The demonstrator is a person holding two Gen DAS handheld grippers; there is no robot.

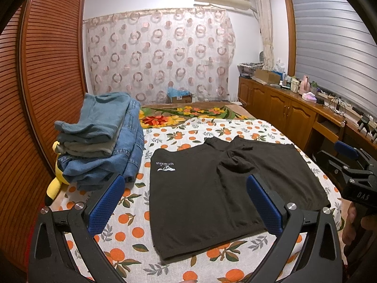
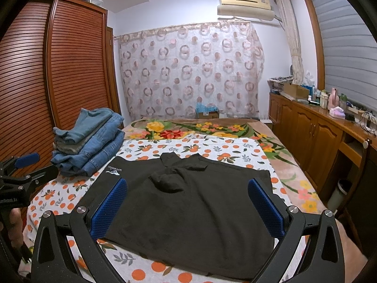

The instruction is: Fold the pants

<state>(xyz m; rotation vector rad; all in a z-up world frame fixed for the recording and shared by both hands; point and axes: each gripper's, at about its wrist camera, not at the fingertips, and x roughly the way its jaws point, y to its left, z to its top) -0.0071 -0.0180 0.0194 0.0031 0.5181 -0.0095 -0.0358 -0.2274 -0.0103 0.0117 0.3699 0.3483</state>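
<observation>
Your left gripper (image 1: pixel 186 202) and right gripper (image 2: pixel 187 206) are wide open, holding nothing, above the black shorts (image 1: pixel 226 188) on the orange-print sheet (image 1: pixel 132 233). A stack of folded jeans (image 1: pixel 103 141) lies left of the shorts, half hiding a yellow plush toy (image 1: pixel 55 184).

one black pants (image 1: pixel 212 188), one folded denim stack (image 1: pixel 106 141), one yellow plush toy (image 1: pixel 55 184), two claws.

Black pants (image 1: pixel 212 188) lie flat on the bed (image 1: pixel 132 233) beyond the open left tool (image 1: pixel 186 188).
</observation>
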